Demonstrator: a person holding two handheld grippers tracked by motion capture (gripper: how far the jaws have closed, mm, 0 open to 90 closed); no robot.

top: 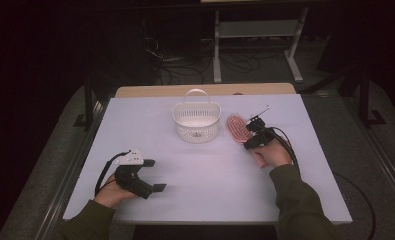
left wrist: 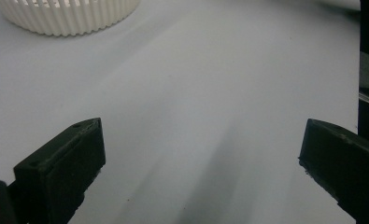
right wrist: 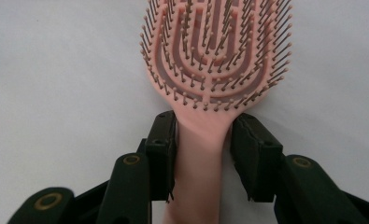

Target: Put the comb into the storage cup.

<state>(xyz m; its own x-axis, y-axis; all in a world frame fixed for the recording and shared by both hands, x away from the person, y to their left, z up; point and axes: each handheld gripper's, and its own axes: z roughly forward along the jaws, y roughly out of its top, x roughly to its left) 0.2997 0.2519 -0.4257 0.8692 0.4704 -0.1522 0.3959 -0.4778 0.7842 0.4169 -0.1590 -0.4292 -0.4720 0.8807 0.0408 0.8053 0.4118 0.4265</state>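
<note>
Gripping pink hairbrush [right wrist: 205, 154] handle, right gripper [right wrist: 203, 149] fingers clamped, left gripper [top: 152, 175] resting, fingers apart

the high view looks forward and down on my whole table [top: 150, 115] from above my side. the left gripper view rides low and close over the tabletop, facing the basket [left wrist: 70, 16], which the high view shares. the right gripper view sits very near the brush [right wrist: 215, 56], also seen from above.

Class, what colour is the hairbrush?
Pink; the right gripper view shows the hairbrush best.
</note>
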